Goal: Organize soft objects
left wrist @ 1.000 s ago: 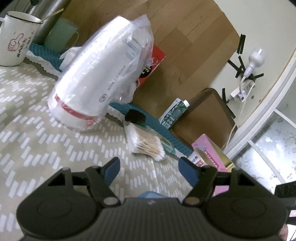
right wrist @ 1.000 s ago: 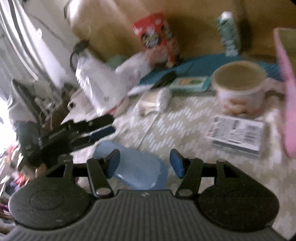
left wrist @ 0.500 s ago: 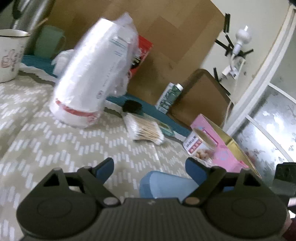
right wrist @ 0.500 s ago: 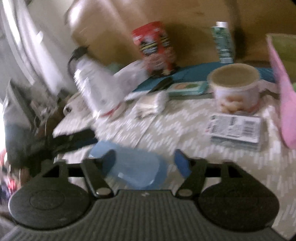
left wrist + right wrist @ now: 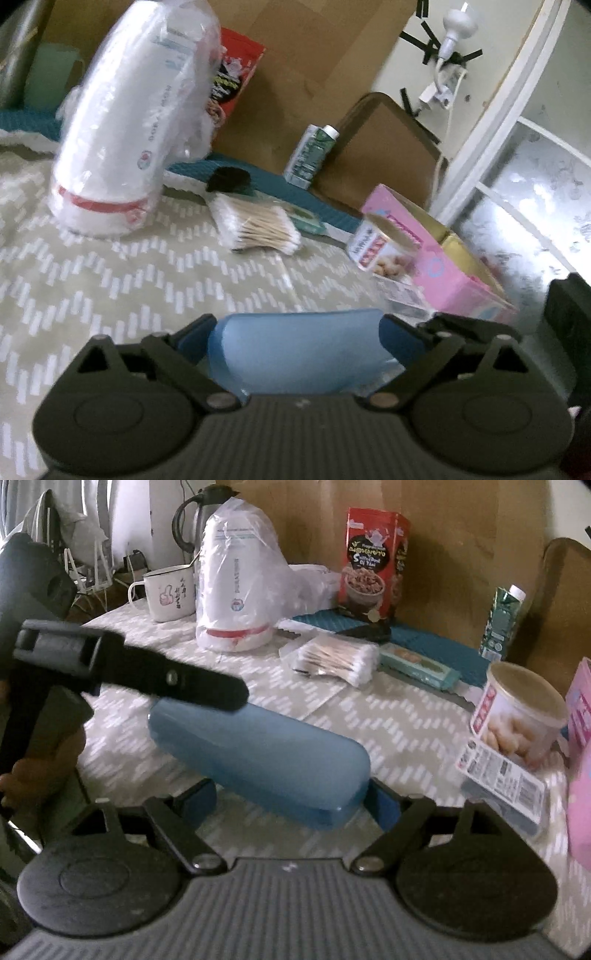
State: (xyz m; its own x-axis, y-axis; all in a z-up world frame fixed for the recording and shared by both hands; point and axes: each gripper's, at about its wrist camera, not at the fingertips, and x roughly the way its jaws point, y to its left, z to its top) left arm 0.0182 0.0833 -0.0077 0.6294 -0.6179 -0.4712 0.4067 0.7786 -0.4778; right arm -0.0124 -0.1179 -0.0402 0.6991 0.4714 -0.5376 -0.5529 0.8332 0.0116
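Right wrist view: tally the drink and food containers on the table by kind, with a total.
Mugs: 1, the white mug
Kettles: 1, the kettle
Snack pouches: 1, the red pouch
Cartons: 1, the green carton
Snack tubs: 1, the tub
Total: 5

The left gripper (image 5: 295, 341) sits at the bottom centre of its own view, jaws wide and opening, a blue case (image 5: 295, 350) between its blue pads. The right gripper (image 5: 291, 799) fills the lower part of its view, jaws closing around the case's near end. At that view's left edge a hand (image 5: 40, 760) grips the left gripper's handle.
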